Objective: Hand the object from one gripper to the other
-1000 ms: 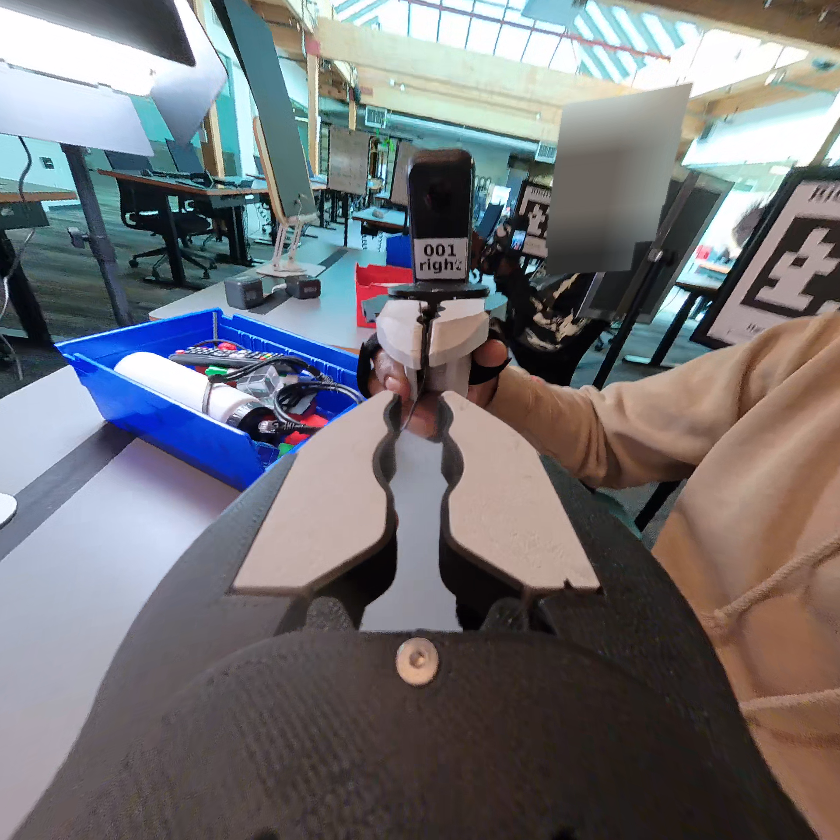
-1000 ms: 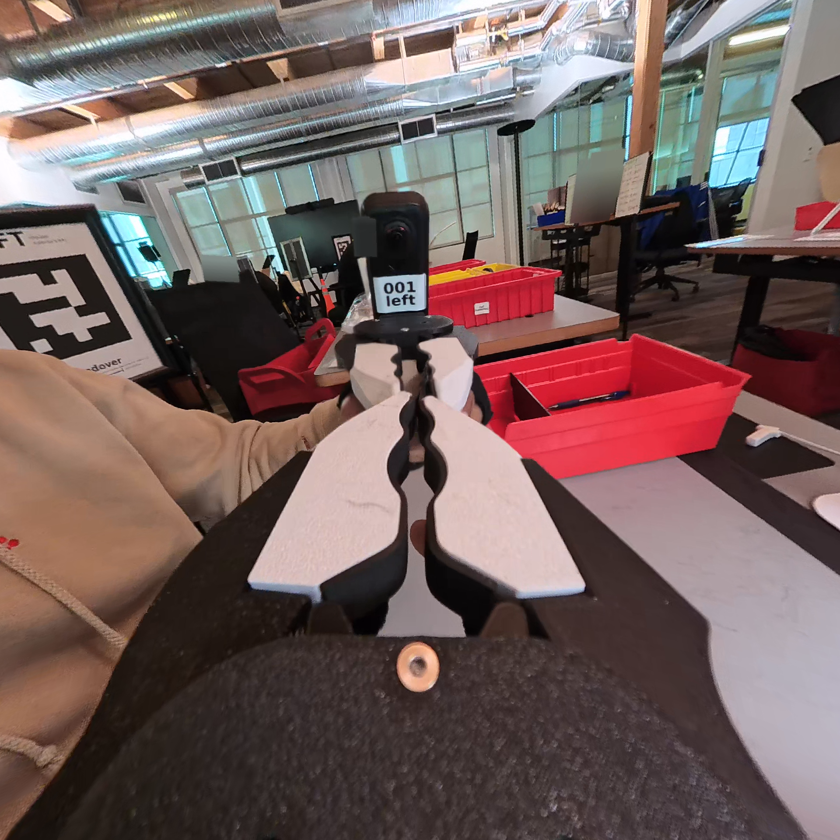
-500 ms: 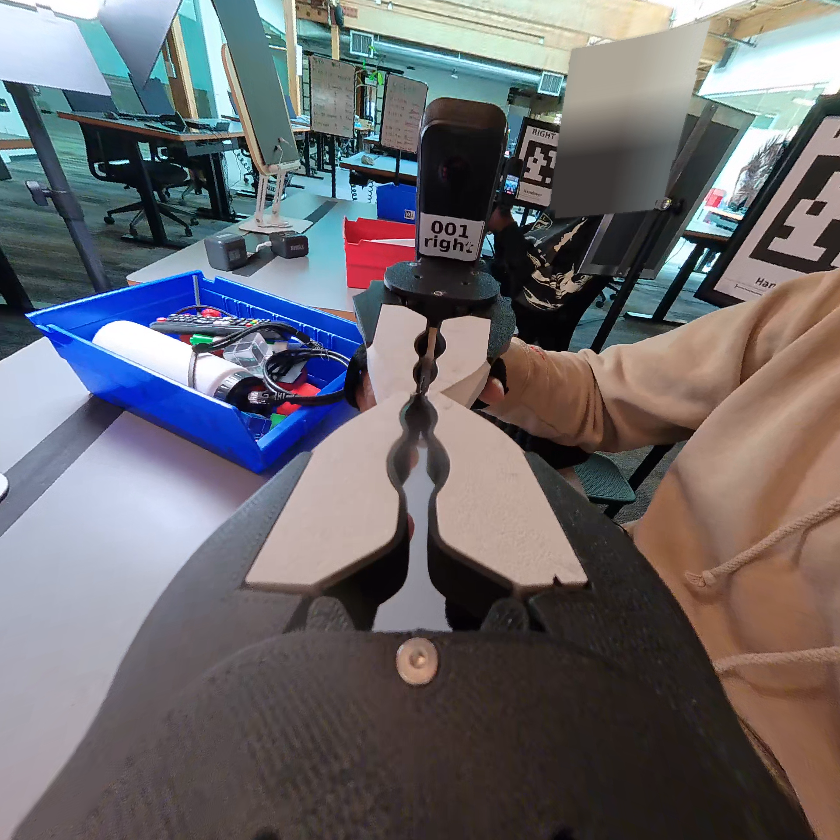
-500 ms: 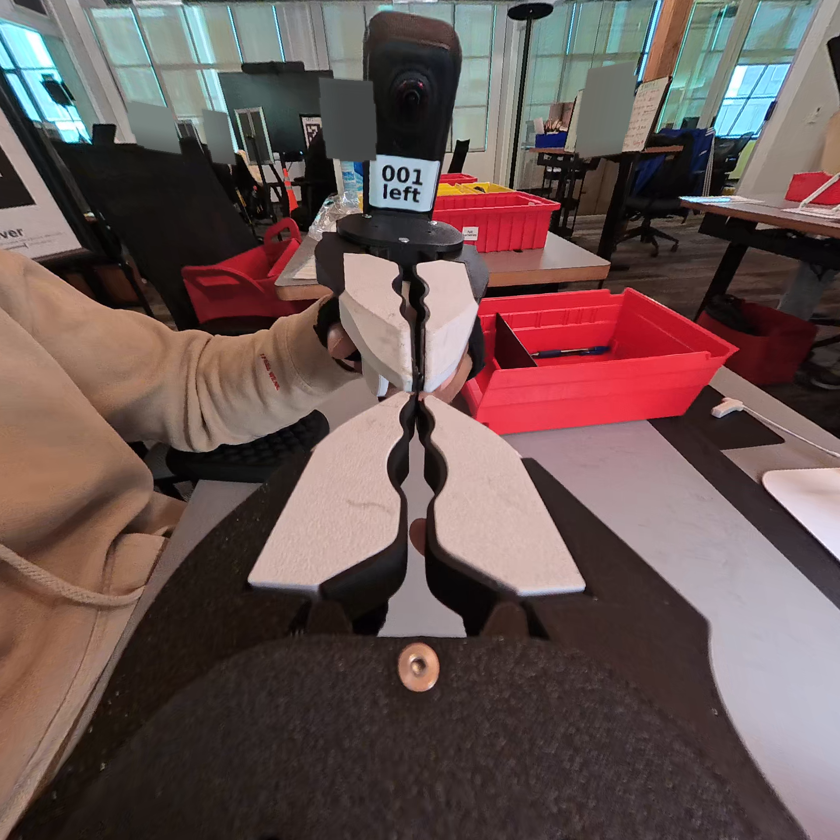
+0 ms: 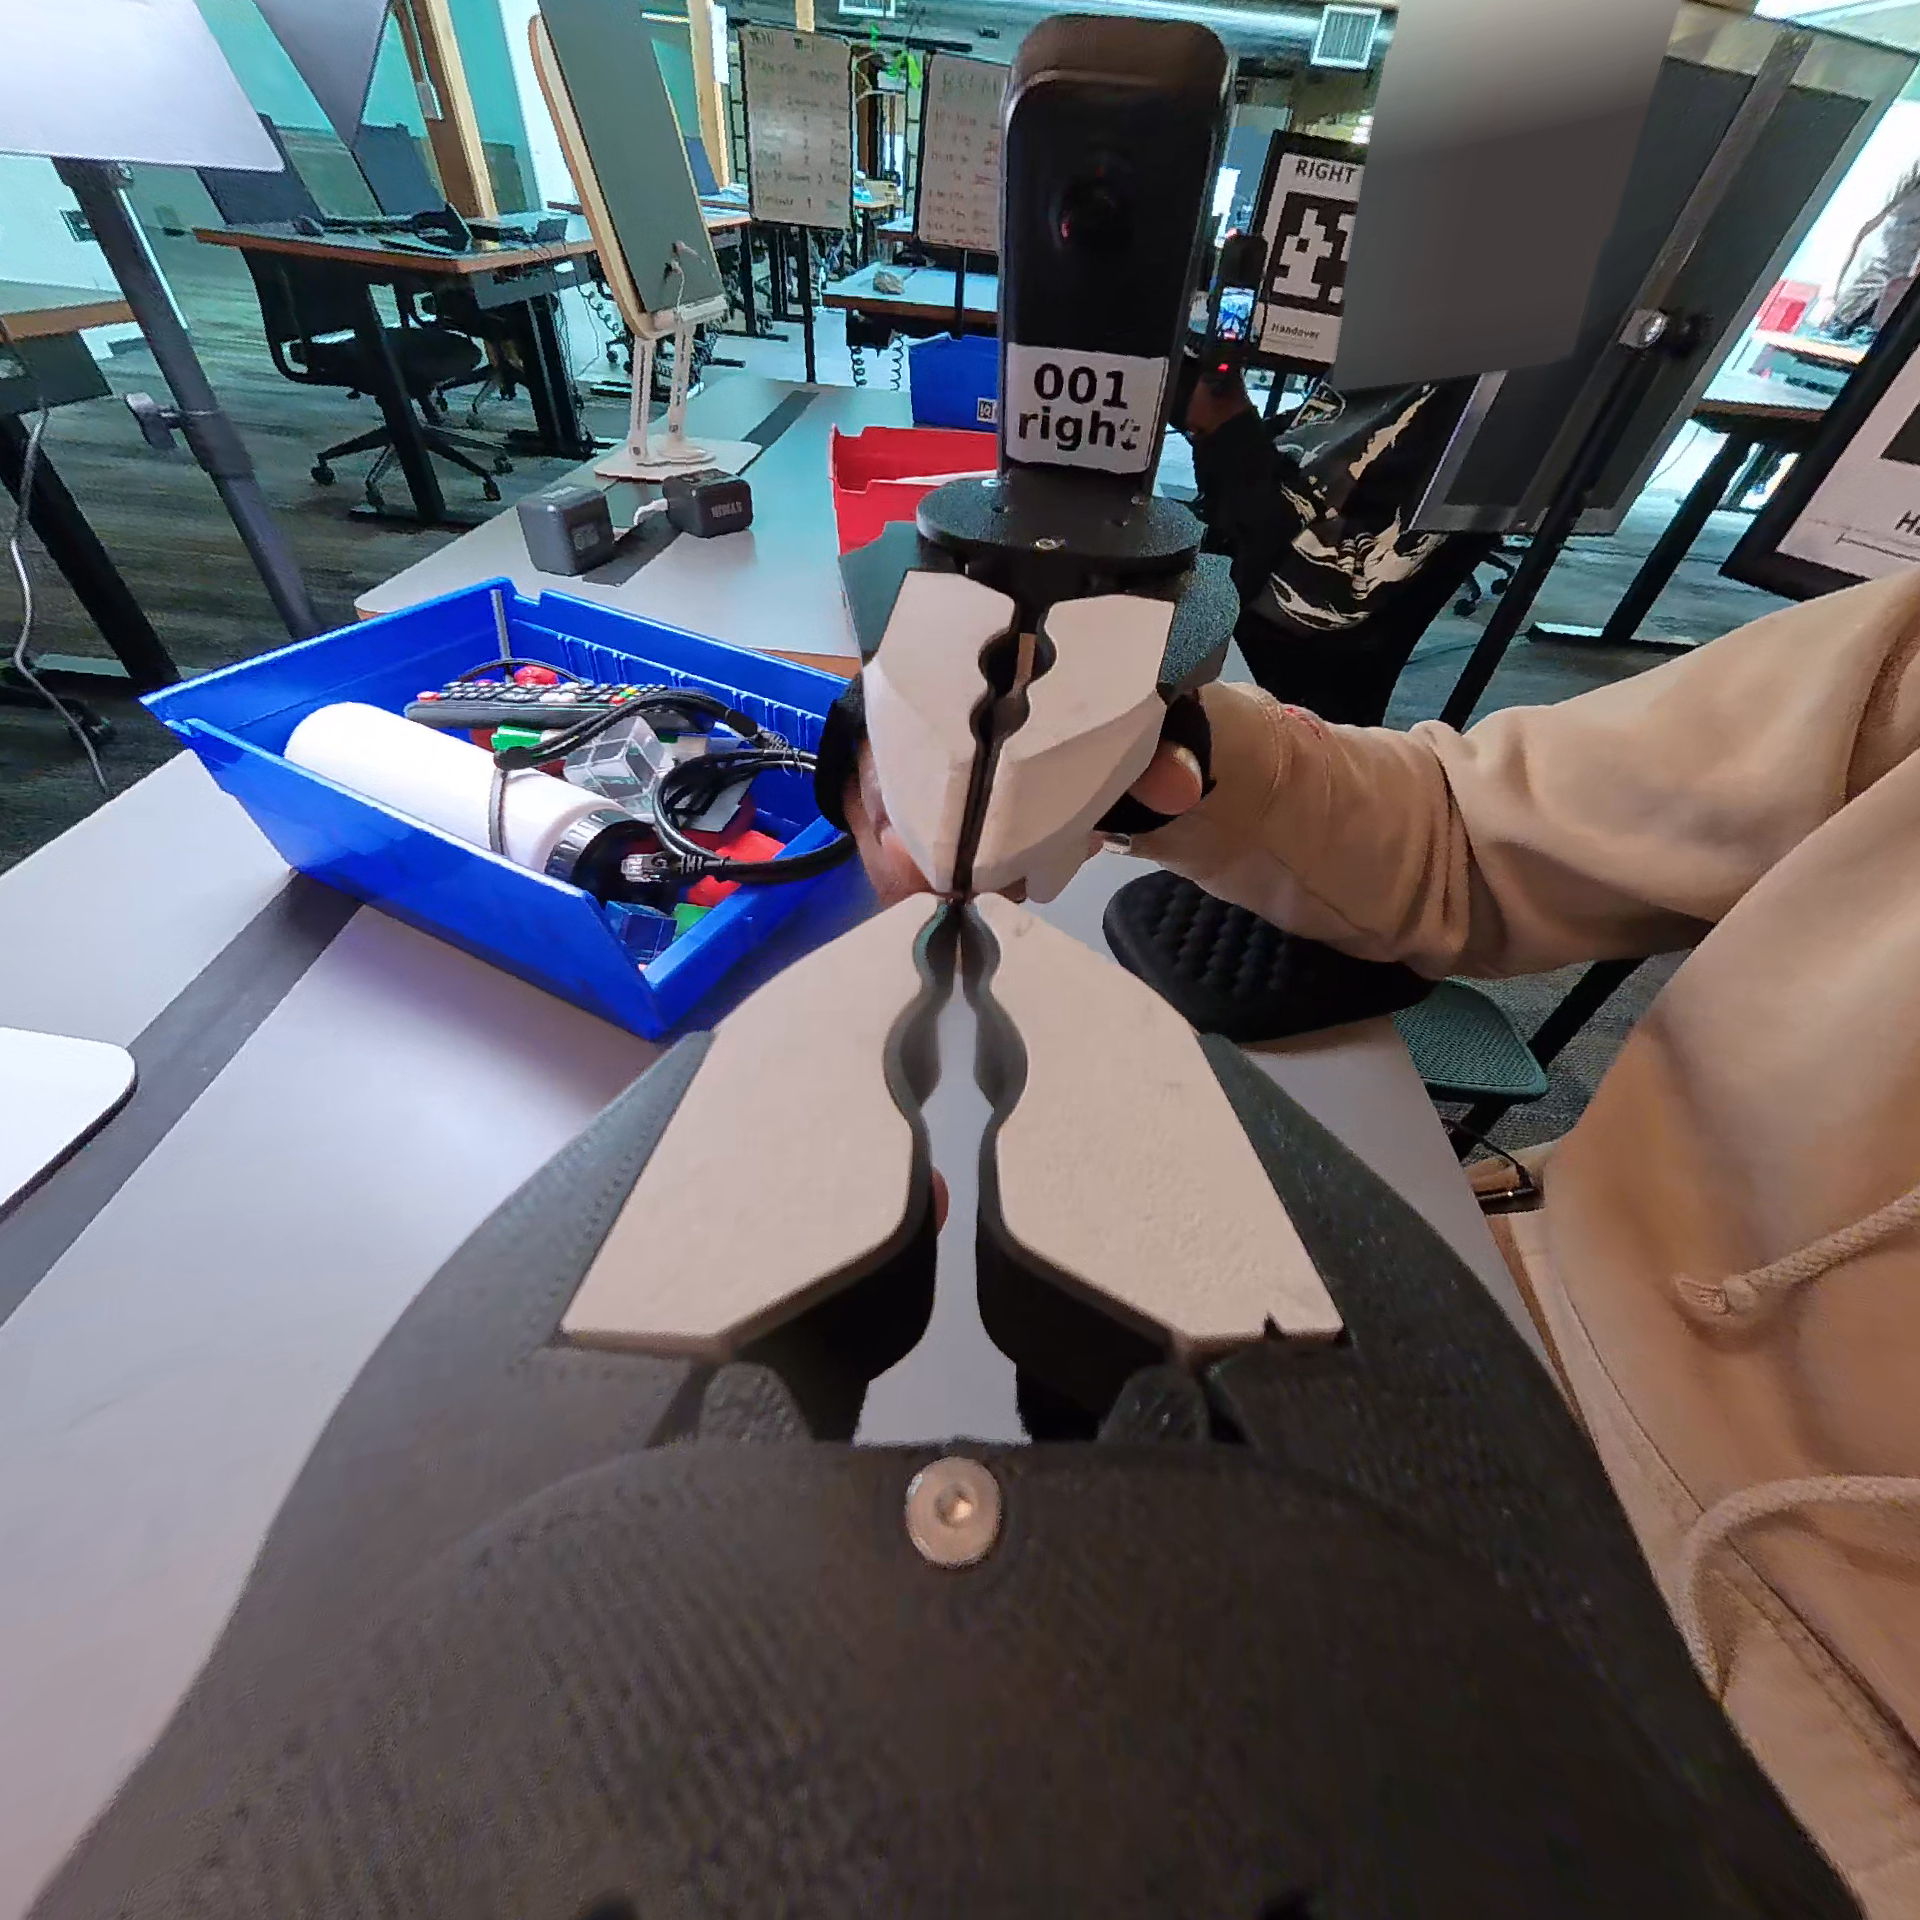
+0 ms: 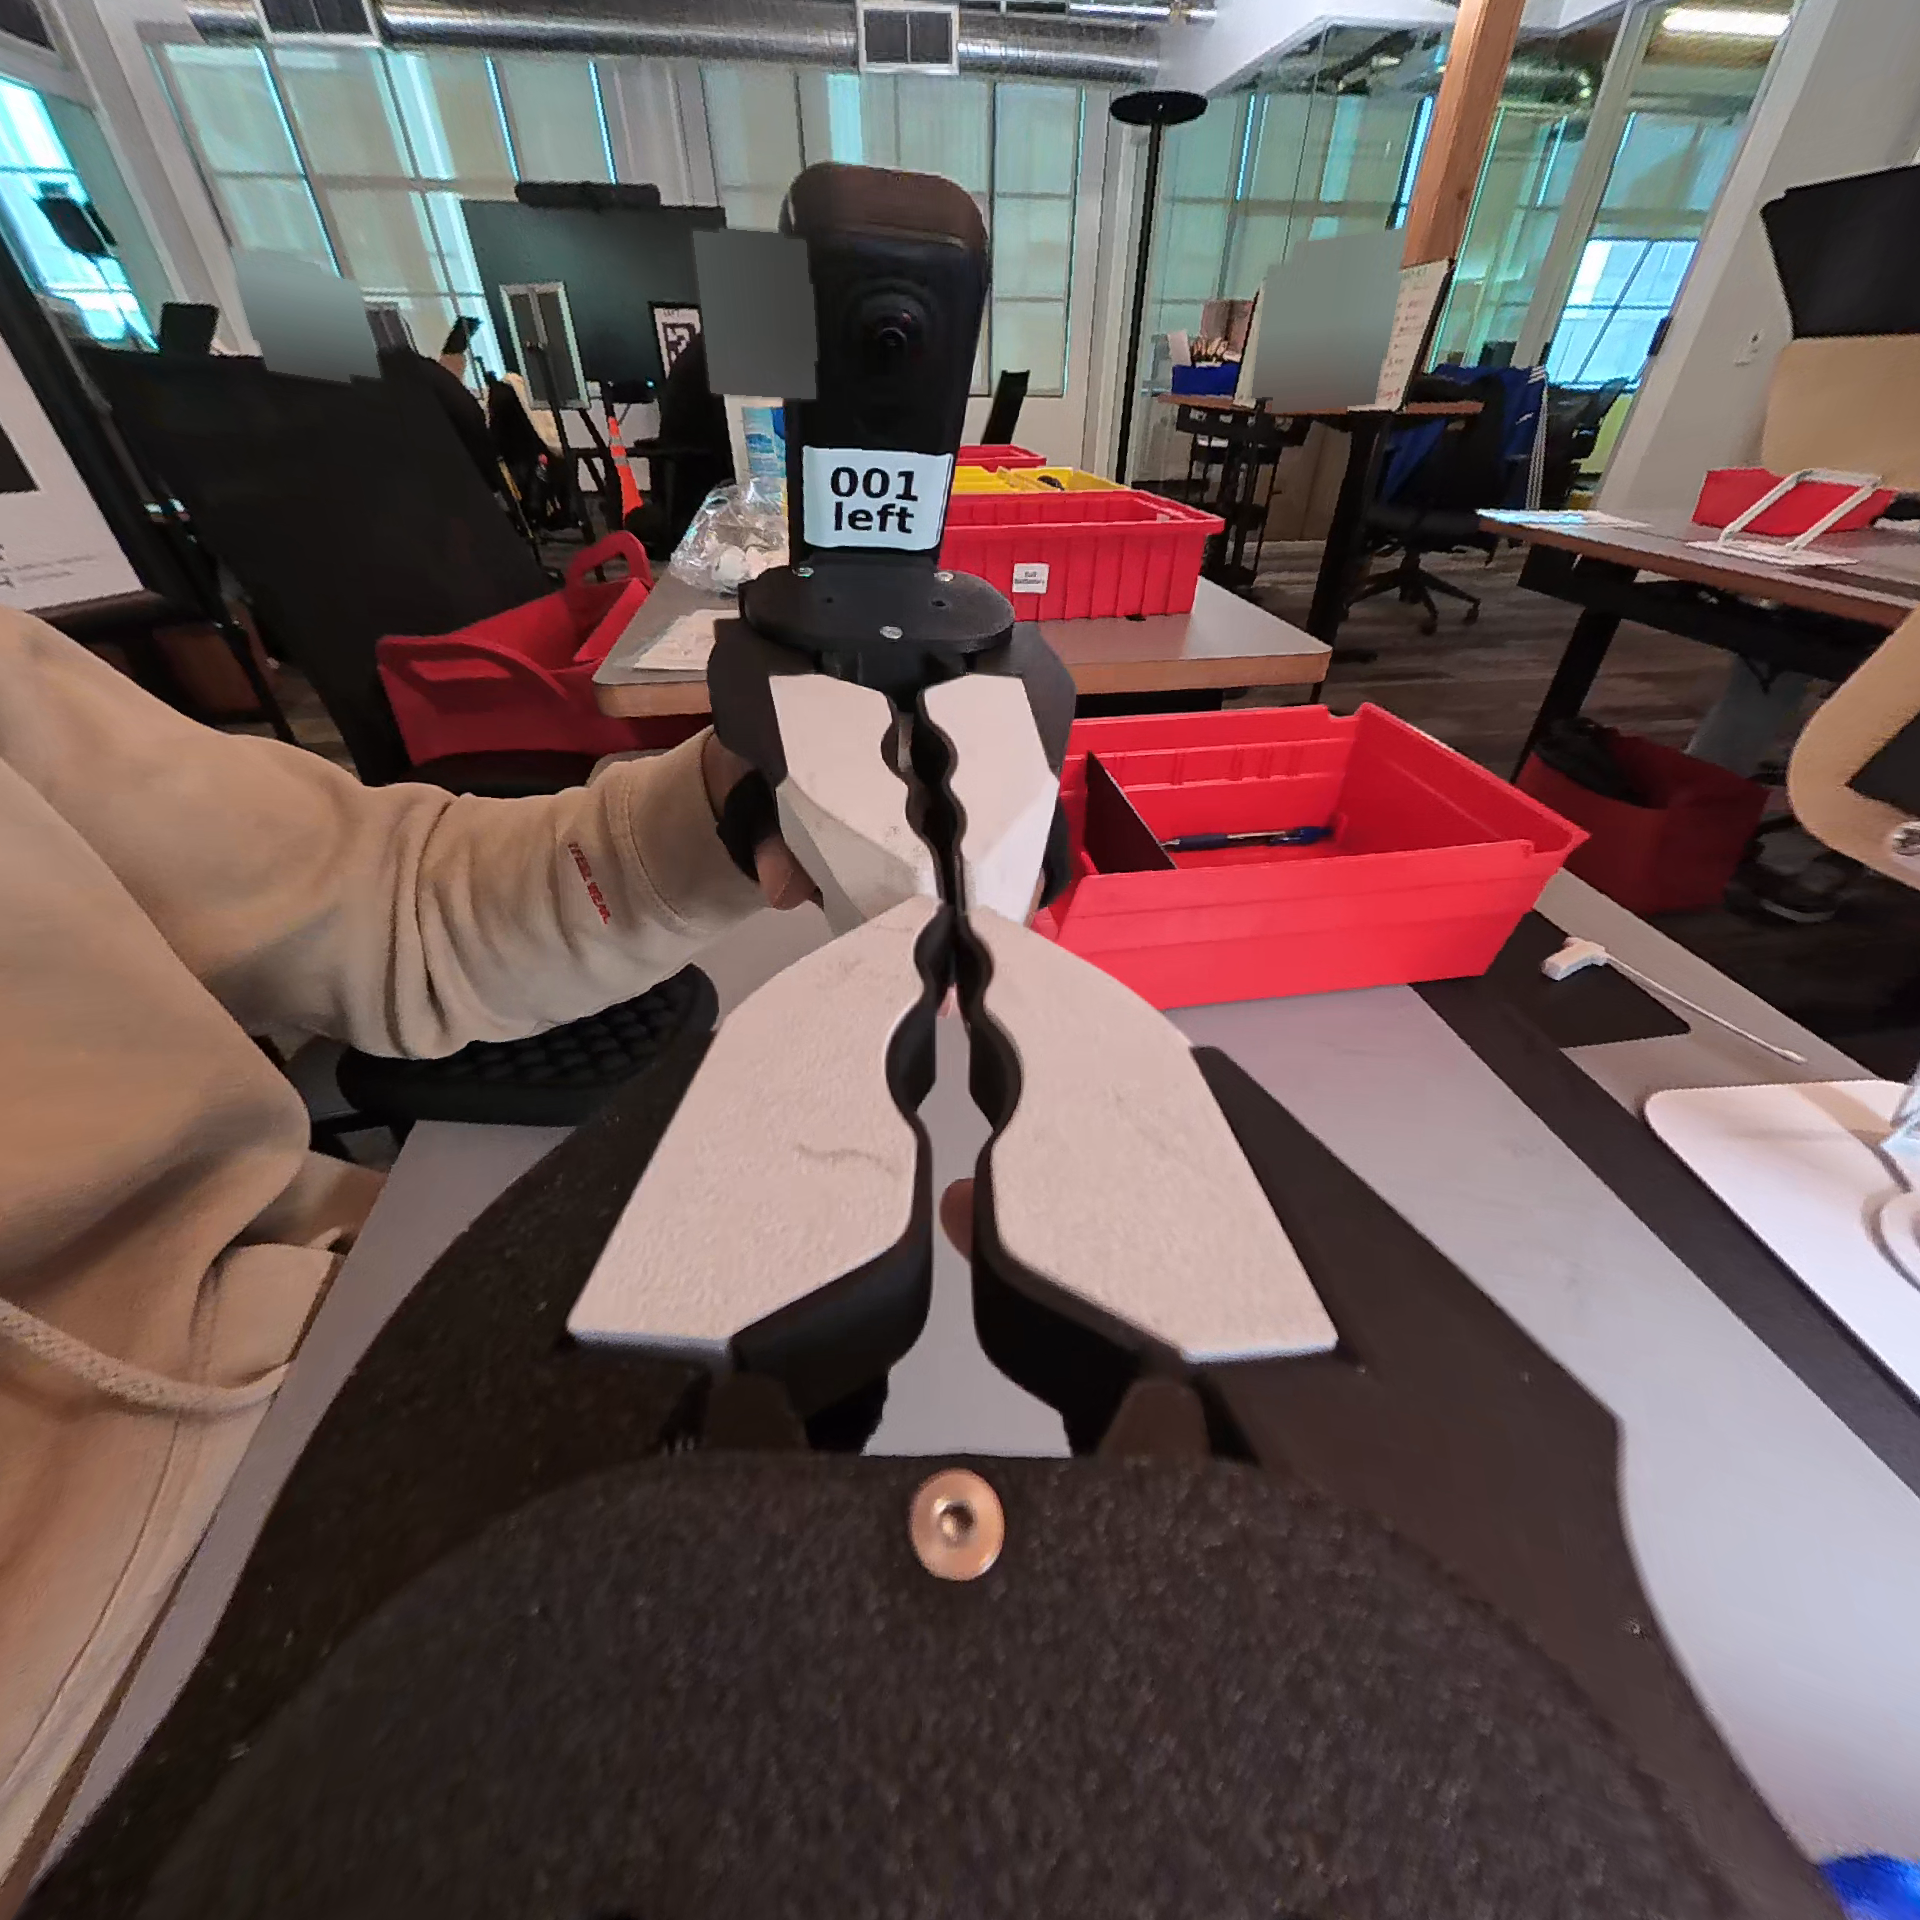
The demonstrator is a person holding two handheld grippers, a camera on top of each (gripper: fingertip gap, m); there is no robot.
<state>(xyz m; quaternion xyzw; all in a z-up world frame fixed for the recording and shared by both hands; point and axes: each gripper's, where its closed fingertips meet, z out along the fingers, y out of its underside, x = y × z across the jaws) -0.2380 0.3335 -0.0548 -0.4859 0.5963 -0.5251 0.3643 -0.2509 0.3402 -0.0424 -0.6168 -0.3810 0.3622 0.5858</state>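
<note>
white-grey fingers meet nose to nose above the table (image 5: pixel 312 1195): the left gripper (image 5: pixel 954 920) and the right gripper (image 6: pixel 948 920) point straight at each other, tips touching or nearly so, long axes on one line. both look closed, fingertips pressed together, with only the wavy slot showing further back. nothing is visible between either pair; if a thin object is pinched at the tips, it is too small to tell. so where's the object? the likely stock is the blue bin (image 5: pixel 499 894) just beside and to the left of the meeting point in the left view, holding a white bottle (image 5: pixel 416 774), a remote (image 5: pixel 530 701) and a black cable (image 5: pixel 727 800). a red bin (image 6: pixel 1299 914) sits behind in the right view with a pen (image 6: pixel 1247 836) inside. i'd judge the left gripper nearer the blue bin, and the handover not yet underway.
</note>
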